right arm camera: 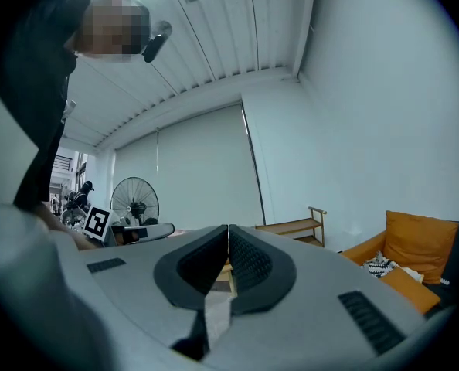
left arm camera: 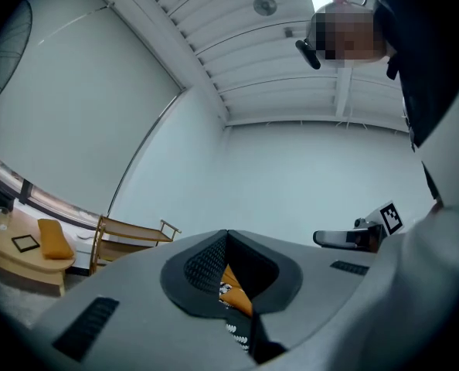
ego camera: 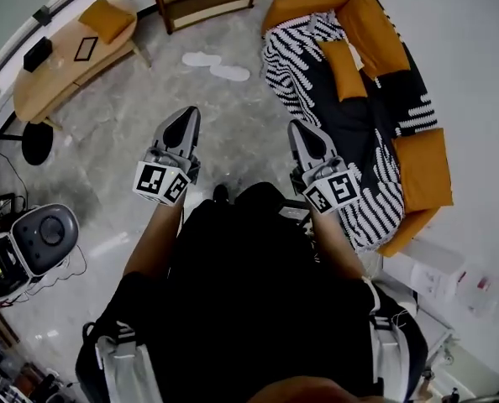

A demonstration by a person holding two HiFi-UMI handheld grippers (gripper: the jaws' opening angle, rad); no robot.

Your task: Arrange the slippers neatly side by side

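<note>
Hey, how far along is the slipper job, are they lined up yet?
Nothing looks done yet: one white slipper and the other slipper lie offset from each other on the floor by the wooden shelf. Nothing is in hand: the left gripper and right gripper are both shut and empty, well short of them. Left to do: reach them and set them side by side.

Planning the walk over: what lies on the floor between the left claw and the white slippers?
Nothing: the head view shows only bare floor between left claw and slippers.
</note>
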